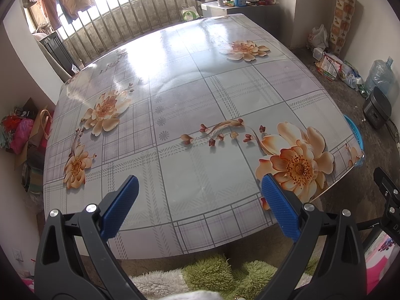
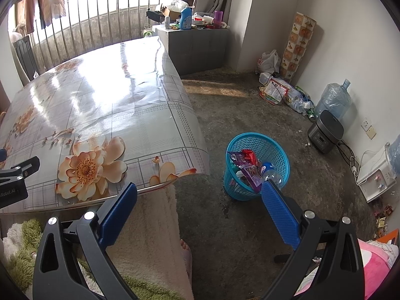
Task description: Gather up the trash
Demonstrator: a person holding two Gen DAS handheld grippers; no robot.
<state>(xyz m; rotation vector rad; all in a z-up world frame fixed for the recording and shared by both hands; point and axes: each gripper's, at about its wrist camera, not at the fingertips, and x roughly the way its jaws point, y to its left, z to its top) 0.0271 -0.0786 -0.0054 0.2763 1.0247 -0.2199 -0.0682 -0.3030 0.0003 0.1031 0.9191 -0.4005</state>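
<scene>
Blue mesh plastic forms the wastebasket [image 2: 257,165], which stands on the concrete floor just off the surface's [image 1: 175,105] near right corner and already holds crumpled wrappers [image 2: 246,165] and a clear bottle [image 2: 271,172] lying against its rim. The left gripper [image 1: 200,200] hovers over the near edge of the flowered surface with its fingers [image 1: 123,203] spread wide and nothing between them; the right gripper [image 2: 200,207] hangs beyond that corner, aimed toward the basket, its fingers [image 2: 278,211] likewise spread and empty. No trash shows on the surface, so the collecting looks close to finished. The likely trouble lies at the basket: it seems light and heaped to the rim, so a nudge from the right gripper could tip it or knock the bottle out onto the floor. The glossy cloth also hangs loose at the corner and could snag a passing finger.
</scene>
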